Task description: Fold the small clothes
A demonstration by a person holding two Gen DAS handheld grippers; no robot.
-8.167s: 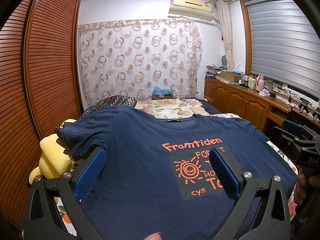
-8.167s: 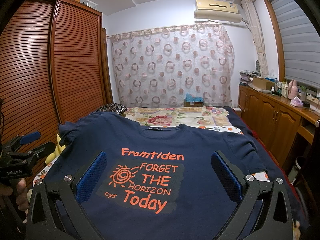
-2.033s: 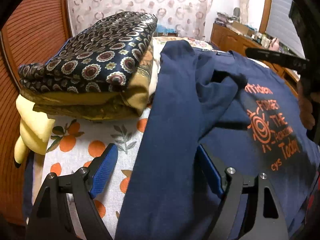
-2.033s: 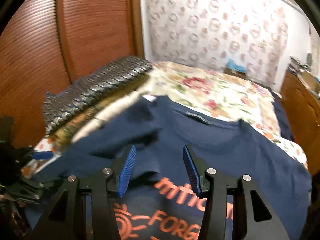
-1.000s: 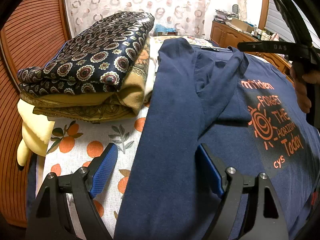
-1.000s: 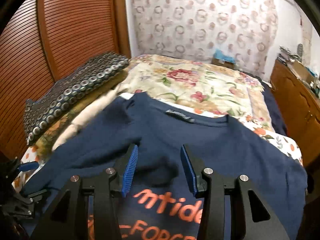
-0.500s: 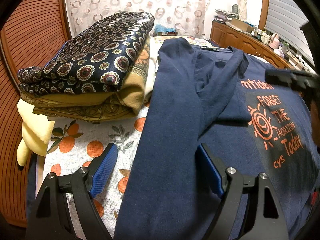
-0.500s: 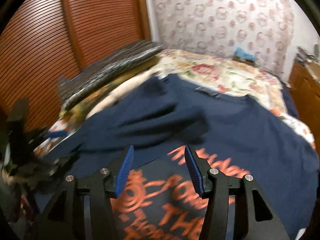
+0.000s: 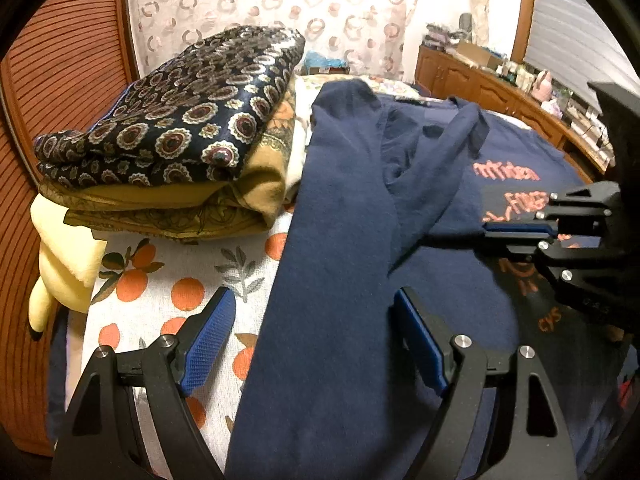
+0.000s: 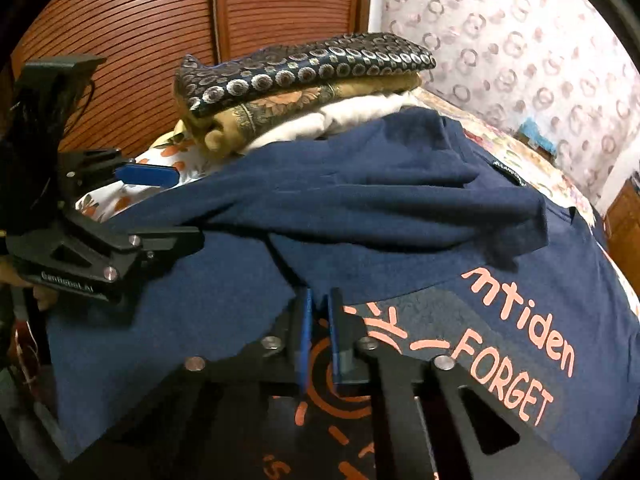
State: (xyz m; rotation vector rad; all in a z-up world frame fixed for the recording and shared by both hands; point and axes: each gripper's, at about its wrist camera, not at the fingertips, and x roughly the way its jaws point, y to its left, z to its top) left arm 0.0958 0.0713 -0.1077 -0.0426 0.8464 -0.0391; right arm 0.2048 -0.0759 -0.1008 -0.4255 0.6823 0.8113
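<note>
A navy T-shirt (image 9: 340, 280) with orange lettering lies front-up on a bed, its left side and sleeve folded inward so a long straight fold runs down the fabric and the sleeve drapes across the chest. The right gripper (image 10: 318, 312) sits low over the orange sun print, its blue-padded jaws drawn almost together right at the folded edge; whether any cloth is pinched between them cannot be told. The left gripper (image 9: 310, 344) hovers above the folded side with its jaws wide apart, one pad over the orange-patterned bedsheet (image 9: 176, 292) and the other over the shirt. Just beside the shirt sits a stack of folded fabrics (image 9: 180, 140), dark patterned cloth on top of gold. Behind are a slatted wooden wardrobe (image 10: 160, 20) and a circle-print curtain (image 9: 300, 4).
</note>
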